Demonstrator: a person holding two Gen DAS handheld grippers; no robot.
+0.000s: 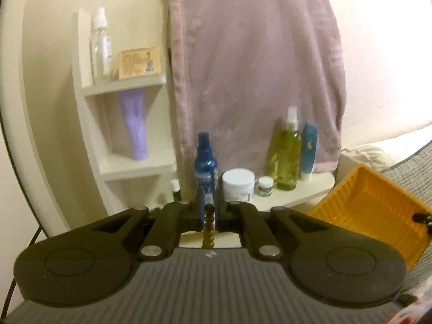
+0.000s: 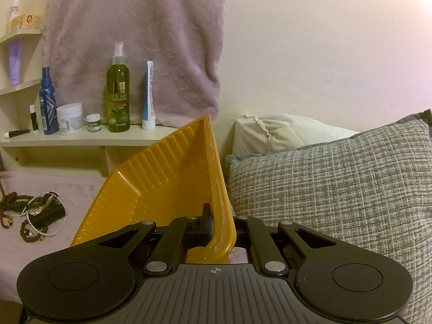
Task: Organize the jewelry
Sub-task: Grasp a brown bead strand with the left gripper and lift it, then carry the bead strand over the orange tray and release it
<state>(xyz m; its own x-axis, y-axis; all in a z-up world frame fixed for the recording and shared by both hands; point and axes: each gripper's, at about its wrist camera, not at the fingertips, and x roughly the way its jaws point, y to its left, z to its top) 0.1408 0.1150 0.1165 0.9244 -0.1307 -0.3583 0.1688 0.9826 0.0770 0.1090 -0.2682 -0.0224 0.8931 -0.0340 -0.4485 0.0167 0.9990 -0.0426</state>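
Observation:
My left gripper [image 1: 209, 210] is shut on a brown beaded string [image 1: 208, 229] that hangs down between its fingers. My right gripper [image 2: 220, 224] is shut on the rim of a yellow plastic tray [image 2: 162, 172] and holds it tilted up on edge. The tray also shows at the right of the left wrist view [image 1: 372, 205]. A pile of jewelry [image 2: 35, 210], with dark bead strings and a white pearl strand, lies on the pink bed cover [image 2: 81, 189] to the left of the tray.
A shelf [image 2: 81, 136] against the wall carries a blue spray bottle [image 2: 48, 102], a white jar [image 2: 69, 118], a green olive bottle [image 2: 118, 91] and a tube. A pink towel [image 1: 256, 67] hangs above. A grey pillow [image 2: 337, 189] and a cream pillow [image 2: 283, 132] lie right.

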